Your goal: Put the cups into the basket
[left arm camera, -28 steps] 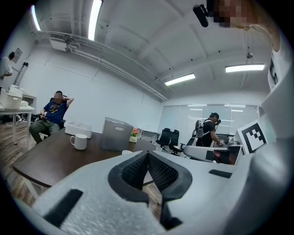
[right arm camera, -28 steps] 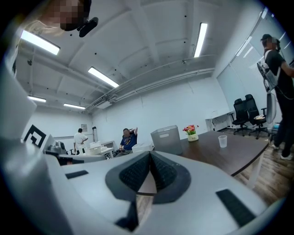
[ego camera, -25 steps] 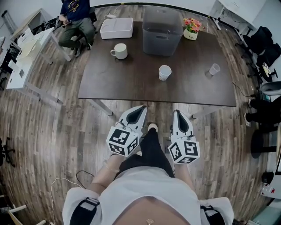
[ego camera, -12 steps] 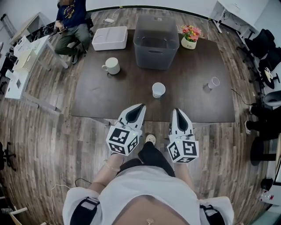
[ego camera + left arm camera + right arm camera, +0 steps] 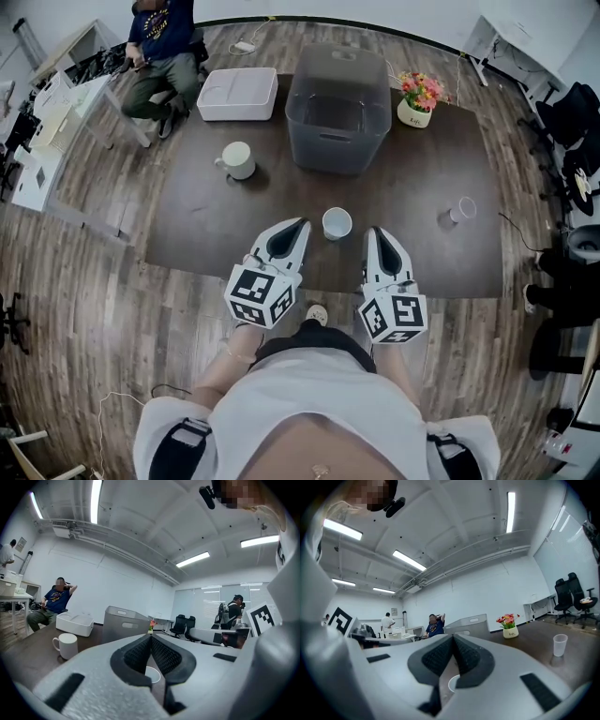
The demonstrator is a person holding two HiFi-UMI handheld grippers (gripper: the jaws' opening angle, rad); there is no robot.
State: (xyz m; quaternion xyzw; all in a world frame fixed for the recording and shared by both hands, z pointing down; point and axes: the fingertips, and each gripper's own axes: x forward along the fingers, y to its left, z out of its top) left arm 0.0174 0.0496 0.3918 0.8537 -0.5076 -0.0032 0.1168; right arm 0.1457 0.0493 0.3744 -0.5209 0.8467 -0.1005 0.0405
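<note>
Three cups stand on the dark table (image 5: 197, 234): a white mug (image 5: 238, 160) at the left, a white paper cup (image 5: 337, 224) near the front edge, and a clear plastic cup (image 5: 462, 210) at the right. The grey basket (image 5: 337, 111) sits at the table's far middle. My left gripper (image 5: 304, 223) and right gripper (image 5: 376, 231) reach over the front edge on either side of the paper cup, both shut and holding nothing. In the left gripper view the mug (image 5: 67, 645) and basket (image 5: 124, 623) lie beyond the gripper (image 5: 150, 637). The right gripper (image 5: 453, 637) faces the clear cup (image 5: 559, 645).
A white lidded box (image 5: 236, 94) lies left of the basket and a flower pot (image 5: 420, 98) stands to its right. A person (image 5: 159, 47) sits on a chair beyond the table's far left corner. Desks and office chairs line the room's sides.
Both grippers have moved forward from over the floor to above the table's front edge. The table and the paper cup now lie much closer. Both stay shut.
</note>
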